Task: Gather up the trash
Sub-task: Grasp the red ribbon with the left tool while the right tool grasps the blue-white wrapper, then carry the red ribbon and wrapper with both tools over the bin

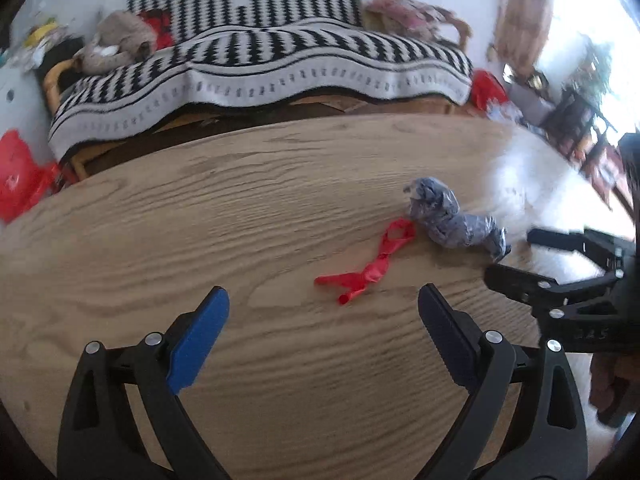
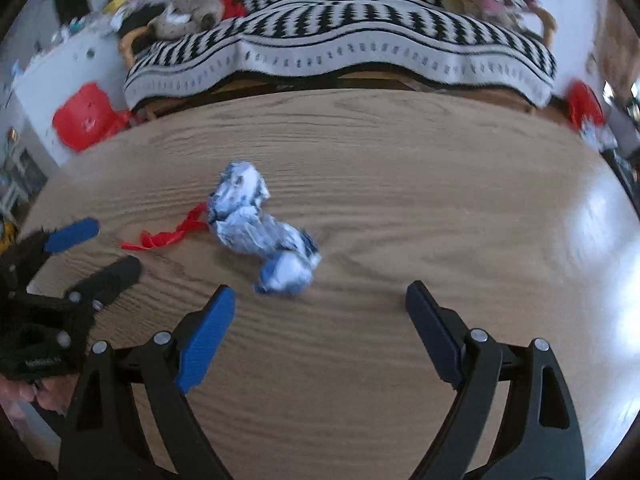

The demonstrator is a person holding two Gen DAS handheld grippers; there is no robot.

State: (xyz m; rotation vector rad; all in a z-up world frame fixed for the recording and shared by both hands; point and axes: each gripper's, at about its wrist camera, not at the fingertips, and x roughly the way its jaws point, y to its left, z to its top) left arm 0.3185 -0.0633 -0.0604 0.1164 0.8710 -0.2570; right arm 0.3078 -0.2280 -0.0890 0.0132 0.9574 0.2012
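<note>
A crumpled blue-and-white plastic wrapper lies on the wooden table. A twisted red plastic strip touches its left end. My left gripper hangs open above the table, just short of the red strip, with nothing between its fingers. My right gripper is open too, its tips close behind the wrapper's near end. Each gripper shows at the edge of the other's view: the right gripper and the left gripper.
A sofa with a black-and-white patterned blanket runs behind the table's far edge. Red bags lie on the floor at the left, another red bag at the right. Glare covers the table's right side.
</note>
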